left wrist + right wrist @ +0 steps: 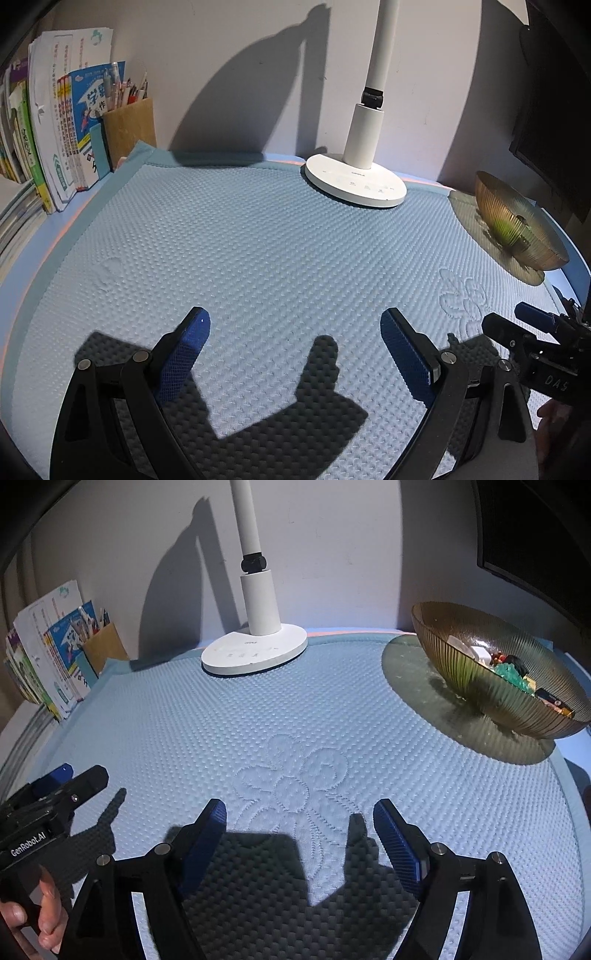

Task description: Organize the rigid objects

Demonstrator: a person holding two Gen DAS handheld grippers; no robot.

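An amber ribbed glass bowl (476,686) stands at the right rear of the blue textured mat (295,716). It holds several small rigid items (511,669): white, green, black and yellow pieces. In the left wrist view the bowl (517,221) shows at the far right. My left gripper (295,317) is open low over bare mat, nothing between its blue pads. My right gripper (300,806) is open too, over a stitched flower pattern (295,775), with nothing between its fingers. Each gripper shows in the other's view: the right one (532,325), the left one (74,782) held by a hand (44,912).
A white desk lamp base (354,181) stands at the back centre against the wall. Upright books (55,129) and a brown pen holder (129,125) line the back left. A dark screen (554,110) hangs at the right, above the bowl.
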